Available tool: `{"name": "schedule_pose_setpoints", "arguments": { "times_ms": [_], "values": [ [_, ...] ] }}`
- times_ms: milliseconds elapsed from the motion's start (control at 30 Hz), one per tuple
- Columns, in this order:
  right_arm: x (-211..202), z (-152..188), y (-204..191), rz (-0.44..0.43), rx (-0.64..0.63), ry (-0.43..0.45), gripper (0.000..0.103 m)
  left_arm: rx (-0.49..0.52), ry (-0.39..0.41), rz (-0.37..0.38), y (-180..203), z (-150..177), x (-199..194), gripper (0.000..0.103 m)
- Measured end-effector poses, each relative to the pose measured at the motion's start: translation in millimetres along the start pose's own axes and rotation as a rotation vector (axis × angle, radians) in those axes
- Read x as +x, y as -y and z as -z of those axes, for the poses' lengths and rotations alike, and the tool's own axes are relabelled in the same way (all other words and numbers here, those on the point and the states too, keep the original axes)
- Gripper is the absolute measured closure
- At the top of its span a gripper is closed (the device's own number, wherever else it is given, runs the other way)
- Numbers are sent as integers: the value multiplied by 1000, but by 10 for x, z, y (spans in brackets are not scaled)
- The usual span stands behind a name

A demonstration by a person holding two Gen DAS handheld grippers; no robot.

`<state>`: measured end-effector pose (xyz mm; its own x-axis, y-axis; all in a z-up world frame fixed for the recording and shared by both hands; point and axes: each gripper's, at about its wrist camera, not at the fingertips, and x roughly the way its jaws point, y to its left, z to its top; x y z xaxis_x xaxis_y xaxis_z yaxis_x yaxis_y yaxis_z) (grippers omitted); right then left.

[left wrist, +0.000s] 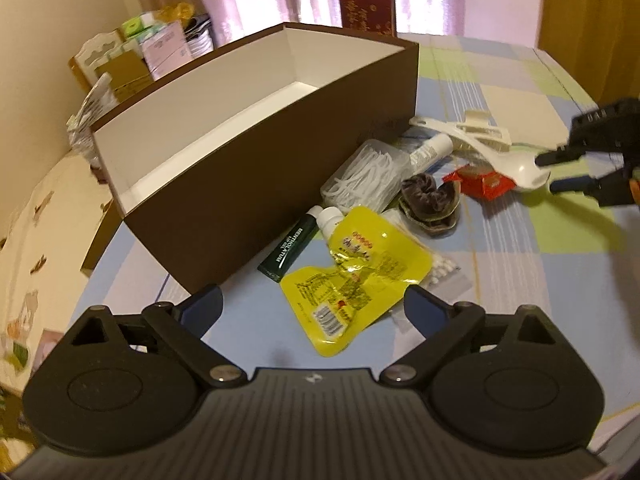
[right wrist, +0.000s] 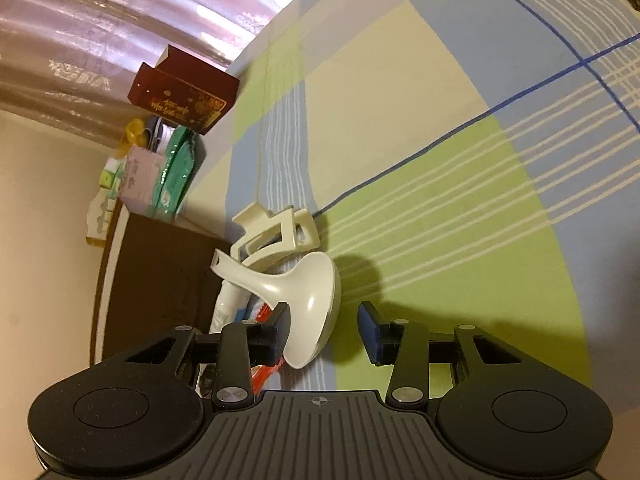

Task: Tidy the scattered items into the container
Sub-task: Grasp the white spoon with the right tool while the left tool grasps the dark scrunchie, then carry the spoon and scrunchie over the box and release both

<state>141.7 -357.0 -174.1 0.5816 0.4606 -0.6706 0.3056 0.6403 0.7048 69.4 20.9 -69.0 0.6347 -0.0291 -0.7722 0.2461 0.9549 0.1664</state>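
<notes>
A brown box (left wrist: 280, 168) with a white inside stands open on the checked cloth. Beside it lie a yellow pouch (left wrist: 352, 280), a green Mentholatum tube (left wrist: 286, 250), a clear case of floss picks (left wrist: 368, 178), a dark scrunchie (left wrist: 430, 200), a red wrapper (left wrist: 484, 184), a cream hair claw (left wrist: 480, 130) and a white spoon (left wrist: 516, 164). My left gripper (left wrist: 312, 312) is open above the pouch's near end. My right gripper (right wrist: 324, 332) is open, its jaws straddling the spoon's bowl (right wrist: 316, 304); it also shows in the left wrist view (left wrist: 552, 172).
A red gift box (left wrist: 366, 8) stands behind the brown box. Tissue packs and cartons (left wrist: 140, 52) crowd the far left. A white tube (left wrist: 430, 150) and a bag of cotton swabs (left wrist: 444, 272) lie among the items. The checked cloth (right wrist: 440, 140) stretches right.
</notes>
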Motion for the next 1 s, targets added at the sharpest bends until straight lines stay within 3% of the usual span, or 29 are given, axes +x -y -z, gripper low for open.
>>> {"name": "schedule_pose_setpoints", "arguments": {
  "times_ms": [167,233,300,400,567,633,700,833,1000],
  "values": [
    [59,39,14,20,11,26,64,77,-13,25,-51,33,139,10],
    [93,45,38,29,21,10,88,100,-16,31,-63,34,189,11],
    [96,69,88,38,37,3,98,106,-15,41,-82,17,236,14],
    [32,115,171,24,83,13,98,96,-16,74,-104,-32,296,21],
    [-189,150,371,-21,209,37,98,127,20,164,12,-183,321,25],
    [-305,142,432,-35,243,57,98,176,40,201,123,-262,336,26],
    [-418,123,461,-44,255,78,98,232,56,234,259,-351,372,35],
    [-641,110,533,-64,286,119,98,347,81,285,531,-495,469,44],
    [-882,132,659,-73,334,172,98,522,87,304,859,-563,653,57]
  ]
}}
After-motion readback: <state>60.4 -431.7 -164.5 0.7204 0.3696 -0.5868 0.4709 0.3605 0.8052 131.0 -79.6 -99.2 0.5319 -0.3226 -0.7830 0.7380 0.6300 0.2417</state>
